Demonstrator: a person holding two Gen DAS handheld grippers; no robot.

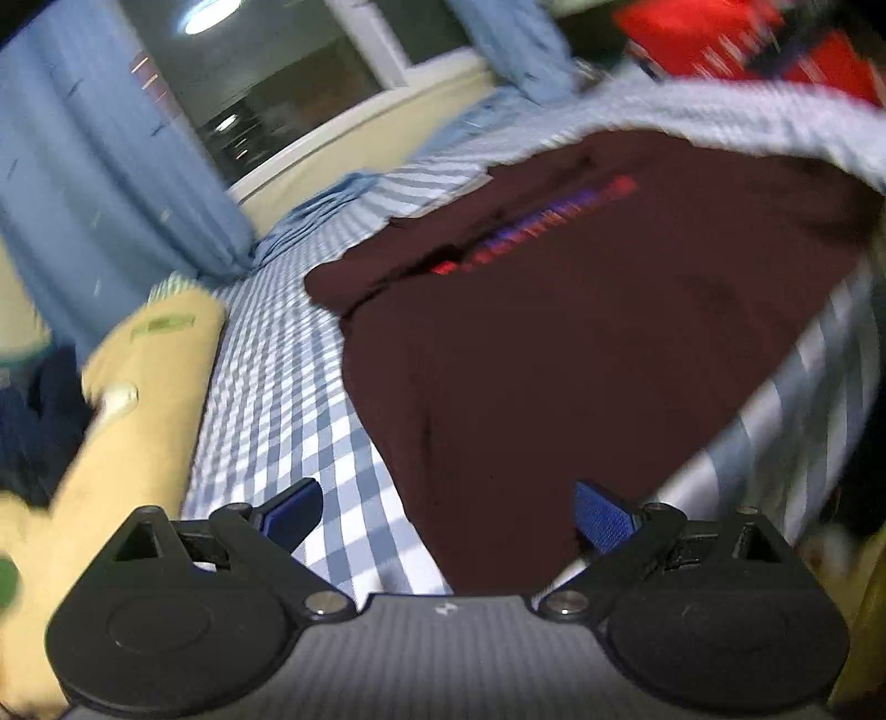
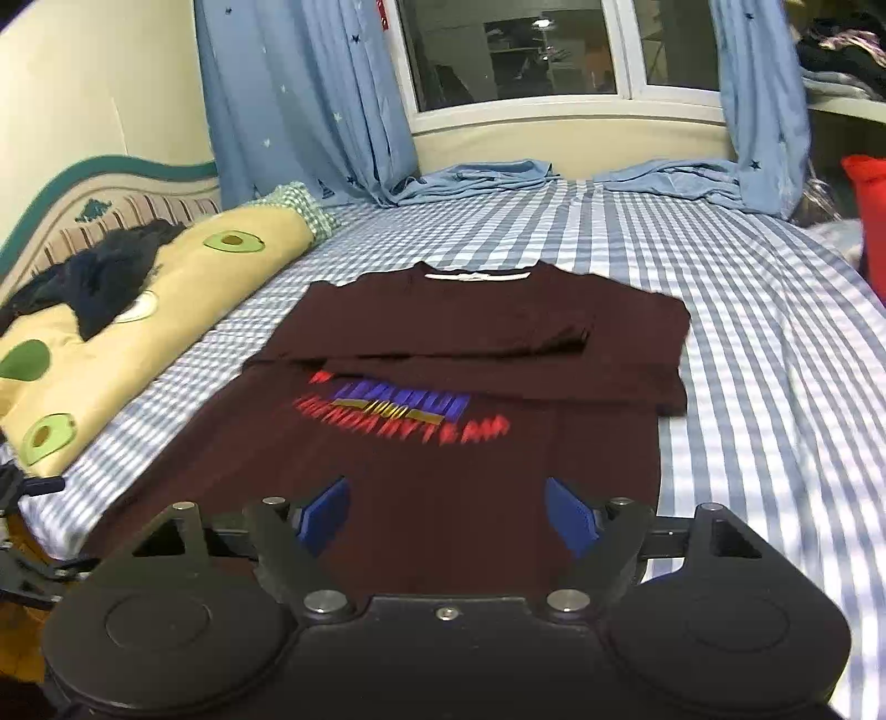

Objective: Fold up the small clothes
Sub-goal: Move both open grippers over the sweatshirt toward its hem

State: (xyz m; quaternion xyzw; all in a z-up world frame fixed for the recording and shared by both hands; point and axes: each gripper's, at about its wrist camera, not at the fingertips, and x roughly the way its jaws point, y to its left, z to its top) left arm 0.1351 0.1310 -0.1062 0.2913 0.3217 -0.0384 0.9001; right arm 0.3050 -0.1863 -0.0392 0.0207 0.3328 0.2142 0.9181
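Observation:
A dark maroon T-shirt (image 2: 470, 354) with red and blue lettering lies flat on the blue-and-white checked bed sheet (image 2: 747, 354). Its sleeves are folded in across the chest, above the print. My right gripper (image 2: 448, 518) is open and empty, hovering over the shirt's lower hem. In the tilted, blurred left wrist view the same shirt (image 1: 581, 343) fills the middle. My left gripper (image 1: 446, 512) is open and empty above the shirt's near left edge, one finger over the sheet (image 1: 288, 399), the other over the fabric.
A yellow avocado-print pillow (image 2: 138, 327) with dark clothing (image 2: 94, 277) on it lies at the left; it also shows in the left wrist view (image 1: 138, 399). Blue curtains (image 2: 310, 105) and a window (image 2: 515, 50) are behind the bed. Something red (image 2: 869, 221) sits at the right.

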